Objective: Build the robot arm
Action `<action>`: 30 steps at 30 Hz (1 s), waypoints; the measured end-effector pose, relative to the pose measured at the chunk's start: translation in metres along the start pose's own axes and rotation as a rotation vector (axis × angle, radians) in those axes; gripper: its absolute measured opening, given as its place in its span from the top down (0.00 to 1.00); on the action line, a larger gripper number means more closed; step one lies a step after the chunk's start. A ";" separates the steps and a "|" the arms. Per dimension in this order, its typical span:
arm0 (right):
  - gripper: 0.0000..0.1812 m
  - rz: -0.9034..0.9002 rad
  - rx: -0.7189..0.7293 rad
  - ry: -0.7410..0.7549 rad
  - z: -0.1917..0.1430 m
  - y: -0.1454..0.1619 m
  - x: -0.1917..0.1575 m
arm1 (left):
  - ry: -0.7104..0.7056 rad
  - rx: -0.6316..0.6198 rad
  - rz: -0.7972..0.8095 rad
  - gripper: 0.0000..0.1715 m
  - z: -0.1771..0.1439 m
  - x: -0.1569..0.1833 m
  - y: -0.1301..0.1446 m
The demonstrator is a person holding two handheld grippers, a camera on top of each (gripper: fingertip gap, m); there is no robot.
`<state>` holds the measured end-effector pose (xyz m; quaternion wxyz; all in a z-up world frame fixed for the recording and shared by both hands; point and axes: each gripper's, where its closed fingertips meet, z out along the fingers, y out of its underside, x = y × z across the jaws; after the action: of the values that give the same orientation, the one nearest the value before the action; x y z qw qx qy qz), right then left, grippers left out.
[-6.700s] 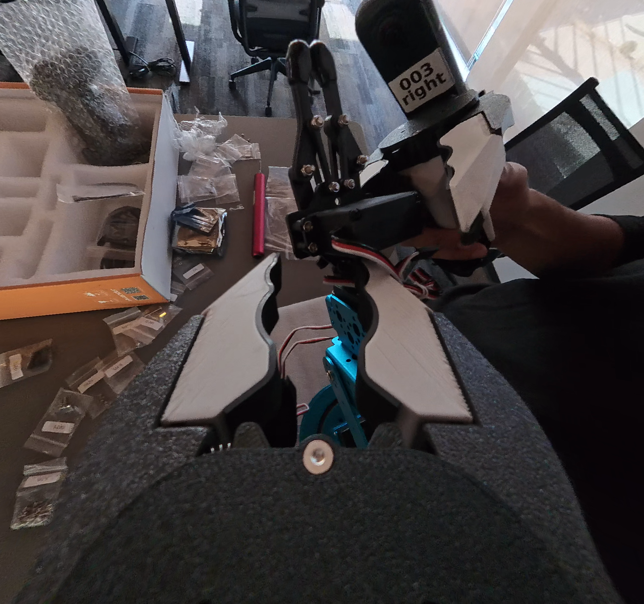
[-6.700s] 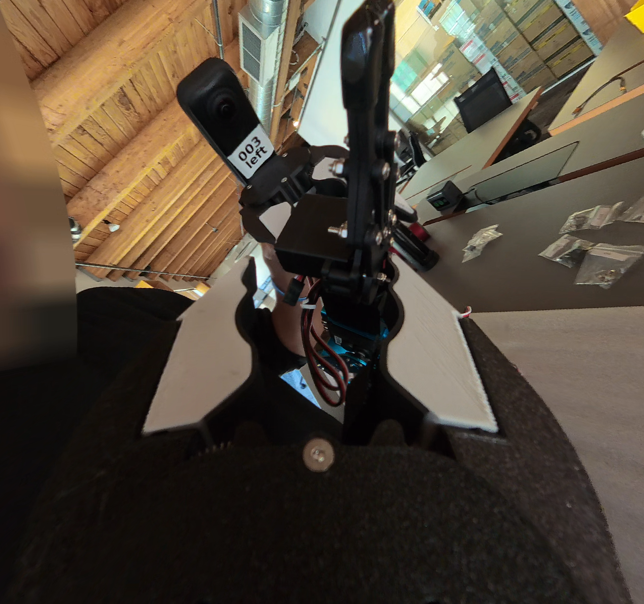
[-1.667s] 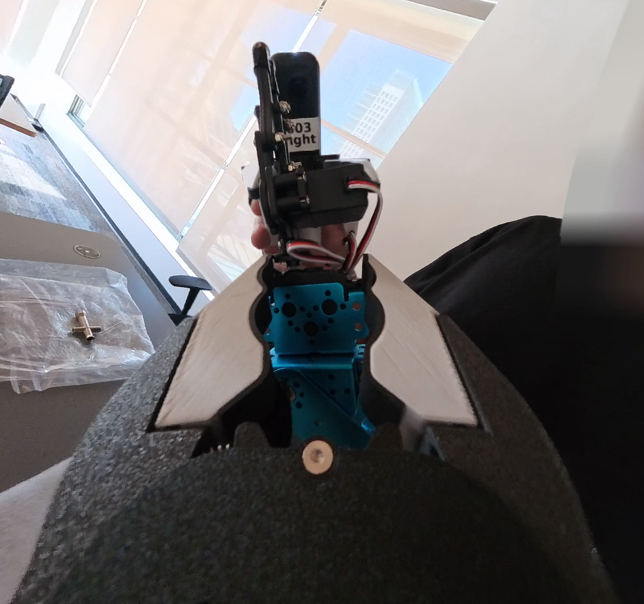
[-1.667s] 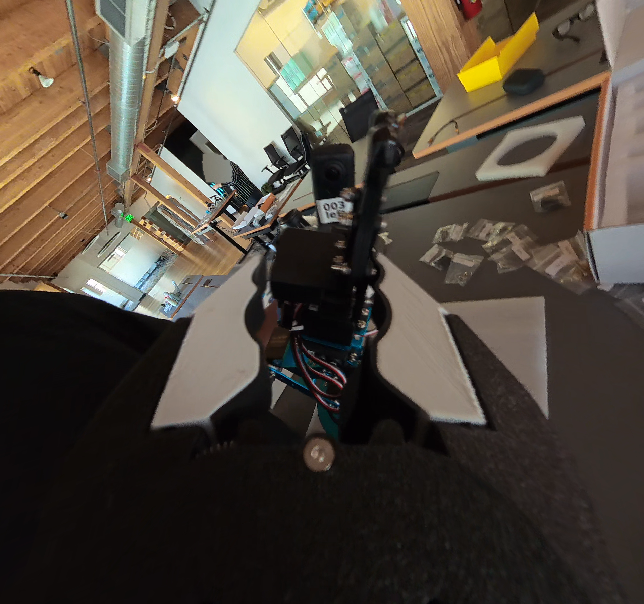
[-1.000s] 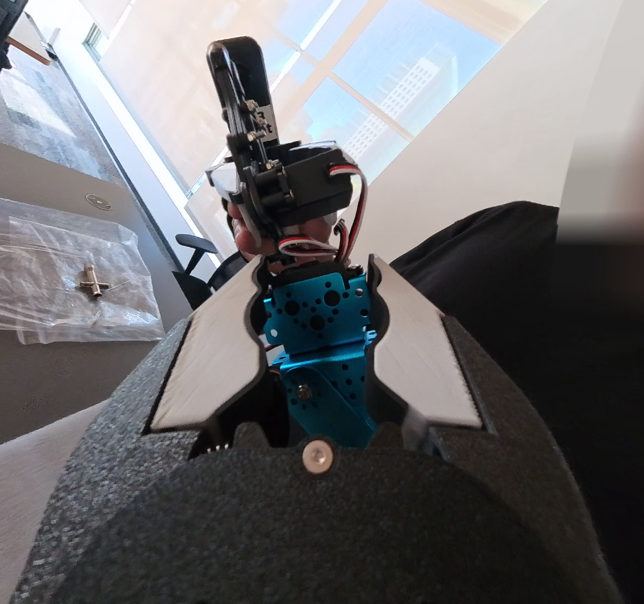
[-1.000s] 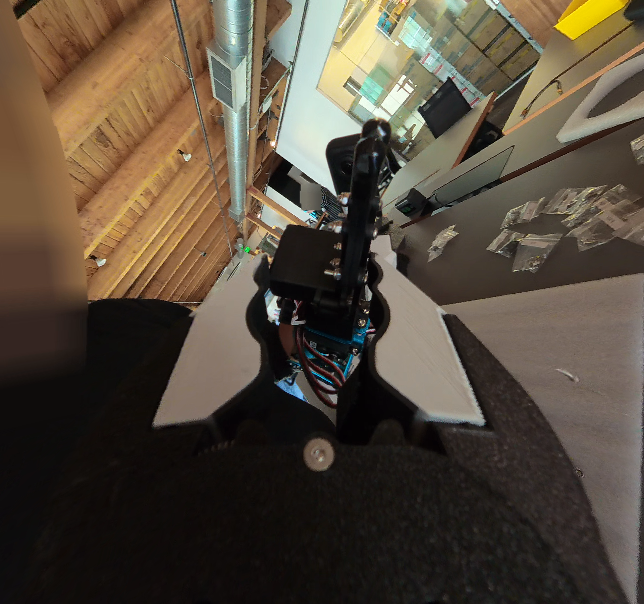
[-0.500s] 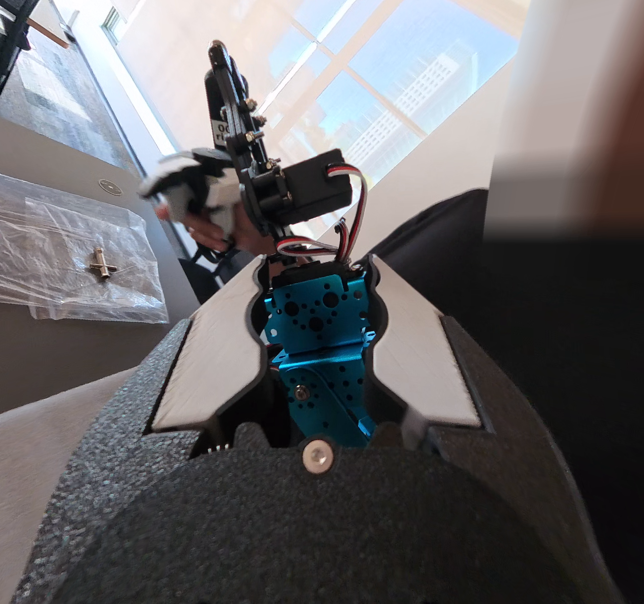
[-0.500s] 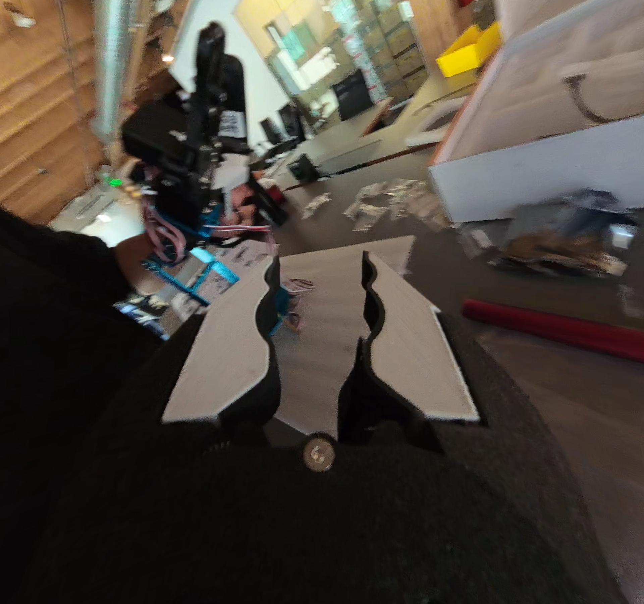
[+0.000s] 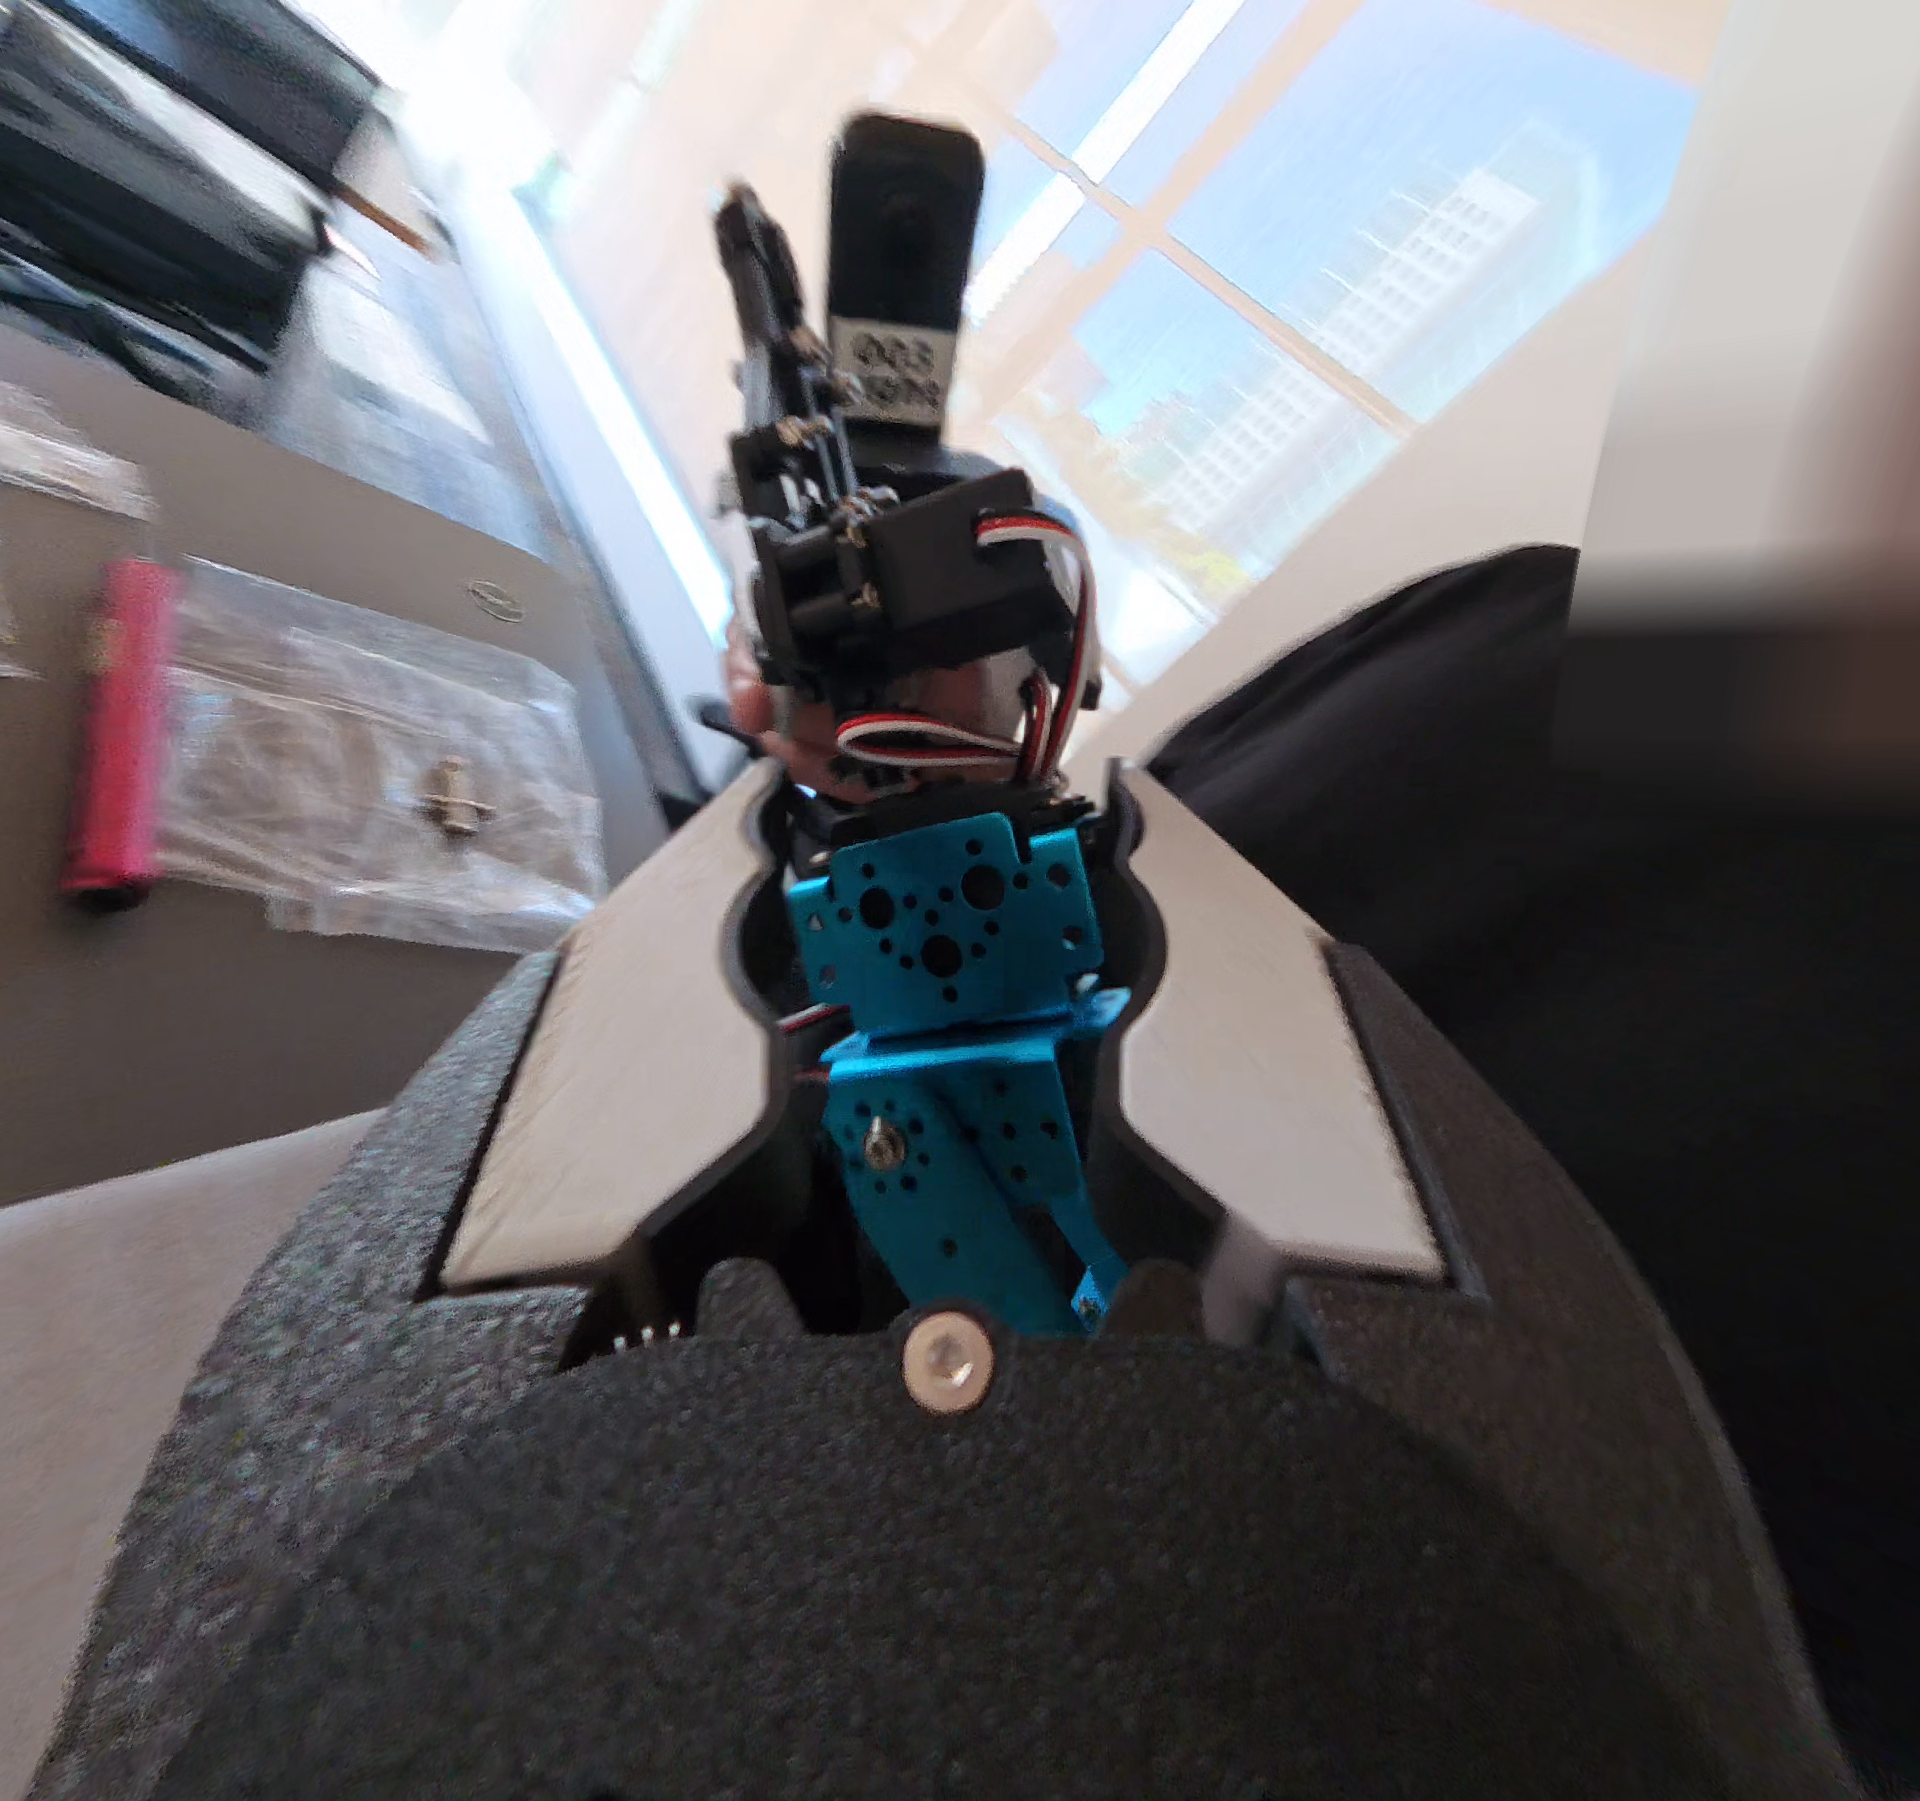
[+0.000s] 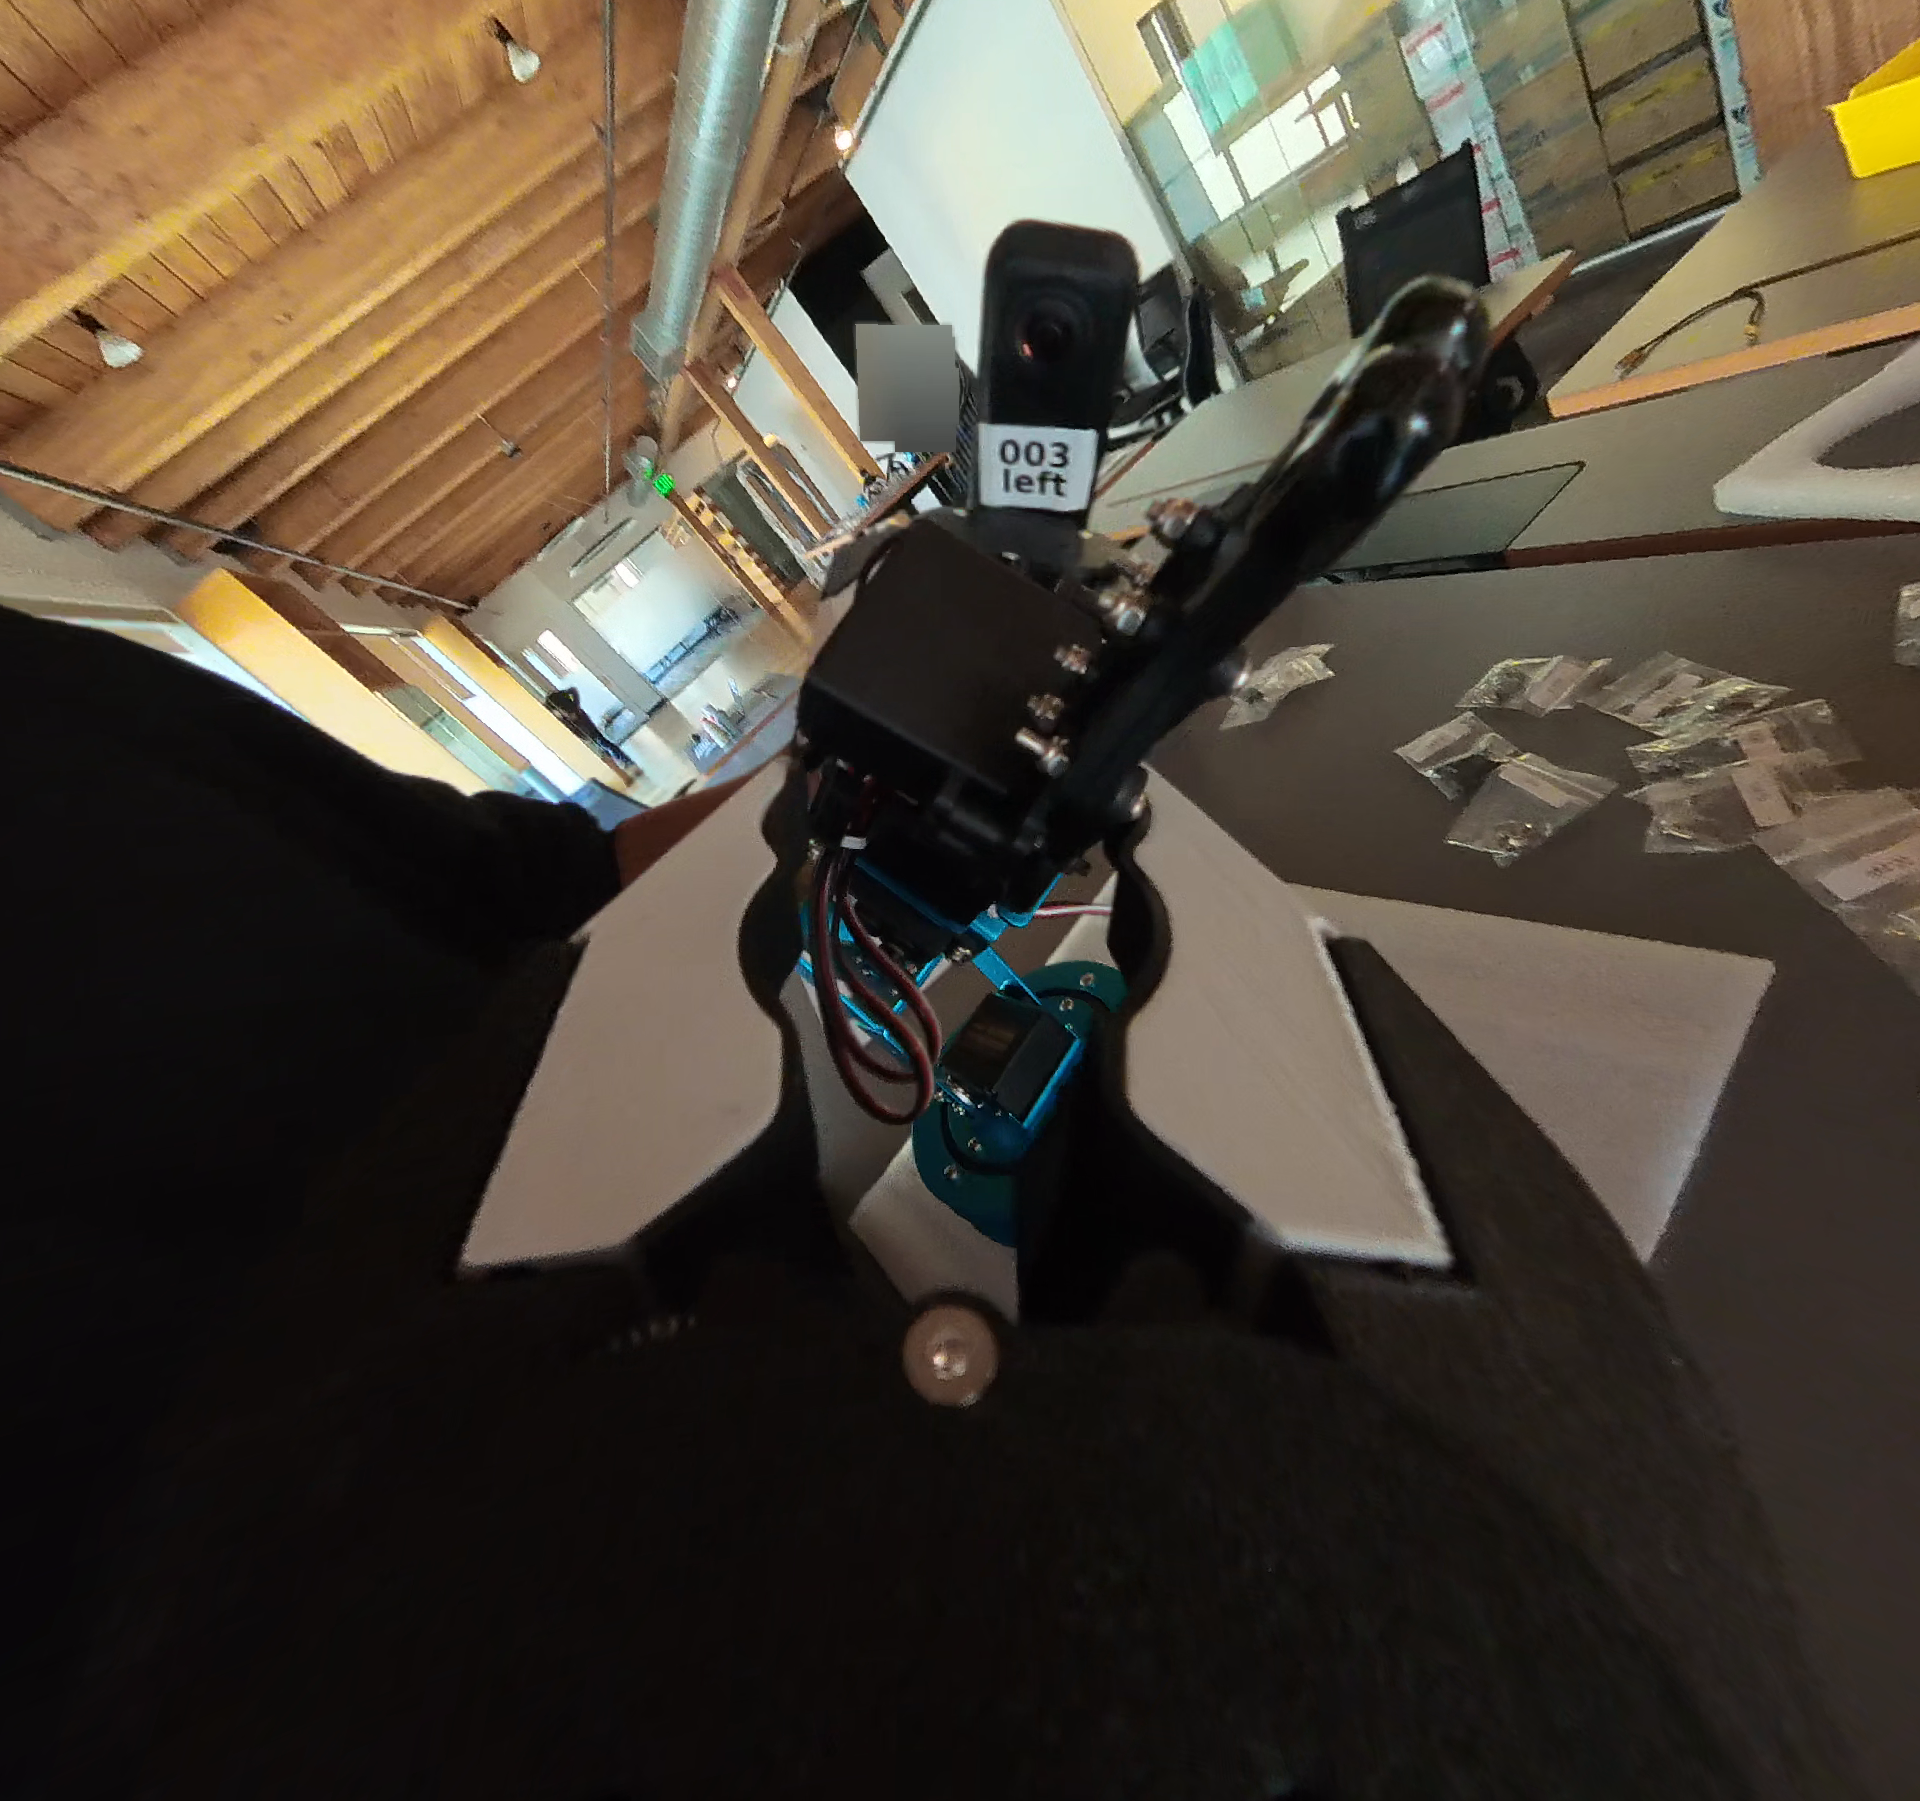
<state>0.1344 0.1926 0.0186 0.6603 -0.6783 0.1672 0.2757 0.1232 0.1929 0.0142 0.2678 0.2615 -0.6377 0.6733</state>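
- red cylinder [image 9: 109, 723] and clear bag [image 9: 384, 764] with a metal cross piece lie at the worktop's [image 10: 1351, 712] left side, well apart from both grippers
- left gripper [image 9: 935, 785] – jaws part-closed, clamped on the blue bracket [image 9: 935, 930] of the small robot arm [image 9: 894, 598], which is held up off the worktop
- right gripper [image 10: 951, 806] – jaws part-closed round the arm's black servo block [image 10: 935, 702]; looks clamped, contact partly hidden
- round blue base [image 10: 997, 1159] hangs over the white mat [image 10: 1558, 1055] near the front edge
- my read: jointed assembly with loose wires, so keep both grips square and moving together
- small clear bags [image 10: 1507, 785] sit scattered toward the right edge
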 end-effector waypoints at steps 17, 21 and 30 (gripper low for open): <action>0.65 -0.001 -0.091 0.103 0.016 -0.004 -0.016 | -0.793 0.096 0.436 0.55 -0.067 0.031 0.099; 0.64 -0.010 -0.070 0.150 0.015 -0.007 -0.019 | -0.811 0.096 0.452 0.59 -0.061 0.028 0.098; 0.66 -0.179 -0.108 0.214 0.032 -0.010 -0.050 | -0.806 0.092 0.447 0.58 -0.059 0.027 0.098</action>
<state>0.0961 0.2180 0.0574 0.6233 -0.7504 0.1603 0.1504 0.0357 0.2479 -0.0404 -0.1649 0.3702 -0.7012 0.5866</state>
